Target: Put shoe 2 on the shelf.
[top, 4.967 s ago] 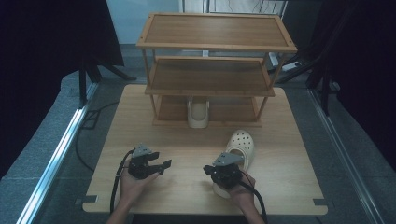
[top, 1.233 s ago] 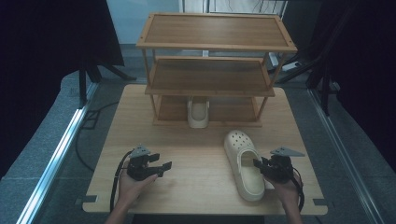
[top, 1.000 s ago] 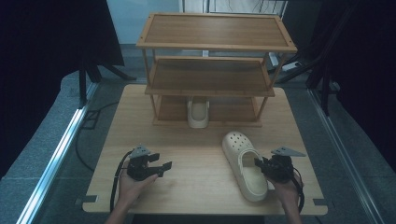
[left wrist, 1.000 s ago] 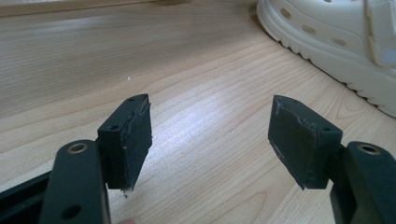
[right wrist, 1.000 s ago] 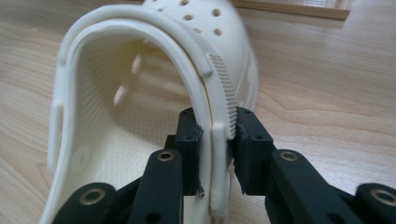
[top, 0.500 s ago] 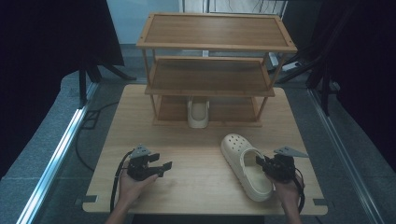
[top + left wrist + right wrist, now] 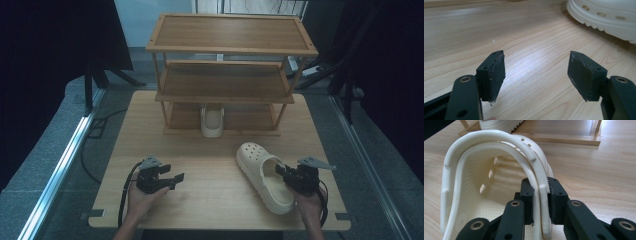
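Right gripper view: the right gripper (image 7: pixel 540 195) has its two black jaws clamped on the side wall and folded-down heel strap of the cream perforated foam clog (image 7: pixel 491 172), one jaw inside the shoe's opening and the other against its outer side, the toe stretching away beyond the jaw tips; the jaws have just been closing onto that wall. In the high view the left gripper (image 7: pixel 172 178) rests on the light wooden table (image 7: pixel 215 200) with jaws spread wide and nothing between them, the clog lying well off beyond its right jaw.
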`<action>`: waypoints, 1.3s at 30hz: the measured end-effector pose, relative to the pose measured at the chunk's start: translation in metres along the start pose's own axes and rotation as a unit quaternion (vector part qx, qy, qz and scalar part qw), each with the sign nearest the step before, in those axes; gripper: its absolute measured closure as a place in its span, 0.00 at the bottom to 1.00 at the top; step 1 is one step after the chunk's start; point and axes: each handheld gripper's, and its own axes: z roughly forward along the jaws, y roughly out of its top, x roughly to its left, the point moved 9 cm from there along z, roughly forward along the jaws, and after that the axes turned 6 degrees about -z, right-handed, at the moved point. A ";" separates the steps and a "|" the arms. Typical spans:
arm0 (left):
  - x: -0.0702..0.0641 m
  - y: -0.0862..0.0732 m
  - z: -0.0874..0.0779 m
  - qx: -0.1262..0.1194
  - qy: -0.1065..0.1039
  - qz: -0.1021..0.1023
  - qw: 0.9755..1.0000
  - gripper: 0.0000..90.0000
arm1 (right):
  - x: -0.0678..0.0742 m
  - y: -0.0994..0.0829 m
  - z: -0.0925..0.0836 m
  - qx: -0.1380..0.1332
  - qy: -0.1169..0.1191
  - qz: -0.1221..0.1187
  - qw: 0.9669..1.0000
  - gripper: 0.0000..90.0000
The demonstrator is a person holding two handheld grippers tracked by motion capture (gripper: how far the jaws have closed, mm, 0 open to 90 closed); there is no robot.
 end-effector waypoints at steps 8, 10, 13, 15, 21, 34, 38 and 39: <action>0.000 -0.001 0.001 0.003 0.002 0.001 1.000 0.34 | 0.001 0.004 0.000 -0.009 0.005 0.000 1.000 0.85; 0.000 -0.002 0.002 0.004 0.002 0.001 1.000 0.34 | 0.000 0.006 0.000 -0.011 0.003 0.000 1.000 0.85; 0.000 -0.002 0.002 0.005 0.002 -0.001 1.000 0.34 | 0.000 0.009 0.001 -0.013 0.001 0.000 1.000 0.85; 0.000 -0.002 0.002 0.008 0.000 0.000 1.000 0.34 | -0.001 0.013 0.002 -0.016 0.001 0.001 1.000 0.85; 0.002 0.001 -0.003 0.000 0.001 -0.003 1.000 0.34 | -0.002 0.033 0.004 -0.030 0.000 -0.004 1.000 0.85; 0.005 0.005 -0.010 -0.009 0.000 -0.009 1.000 0.34 | 0.000 0.068 0.024 -0.041 -0.013 -0.006 0.999 0.85; 0.006 0.005 -0.011 -0.012 0.000 -0.011 1.000 0.35 | -0.002 0.075 0.033 -0.050 -0.016 0.006 0.999 0.85; 0.006 0.006 -0.011 -0.011 0.000 -0.010 1.000 0.35 | -0.002 0.077 0.036 -0.050 -0.016 0.009 0.999 0.85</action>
